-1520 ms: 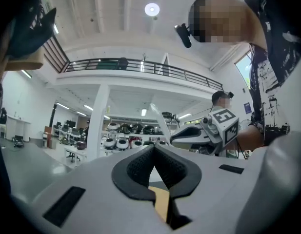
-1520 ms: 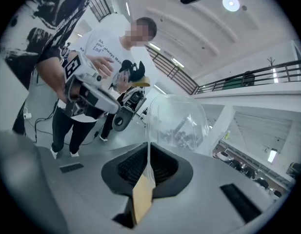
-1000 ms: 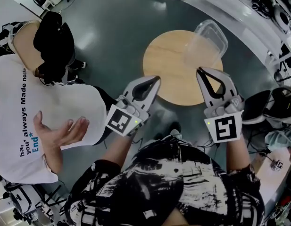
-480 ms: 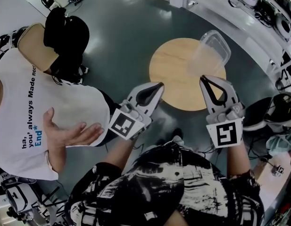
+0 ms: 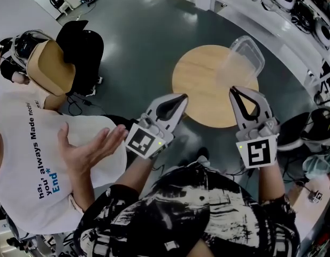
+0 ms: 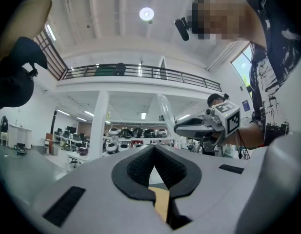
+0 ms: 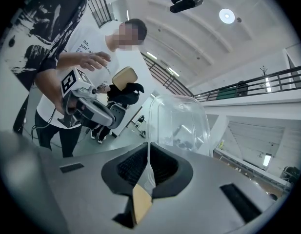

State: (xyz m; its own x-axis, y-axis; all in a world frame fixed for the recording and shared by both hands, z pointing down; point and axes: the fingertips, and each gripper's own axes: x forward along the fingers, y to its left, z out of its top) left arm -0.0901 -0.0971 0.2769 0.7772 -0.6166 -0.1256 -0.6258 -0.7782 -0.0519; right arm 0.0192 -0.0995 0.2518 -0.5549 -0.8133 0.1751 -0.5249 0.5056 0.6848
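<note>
The right tongs (image 5: 234, 90) are clenching the rim of a clear plastic container (image 5: 245, 52), holding it over the round table (image 5: 199, 84) ahead; the left tongs (image 5: 182, 97), alongside, are hanging closed and empty

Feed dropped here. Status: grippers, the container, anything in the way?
Right gripper shut on rim of clear container, over round wooden table. Left gripper shut, empty. Bystander's hand near left gripper.

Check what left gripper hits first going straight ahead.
Way looks free: left gripper points into open space, far shelves beyond. Right gripper with its clear container sits right of that line; depth unclear.
</note>
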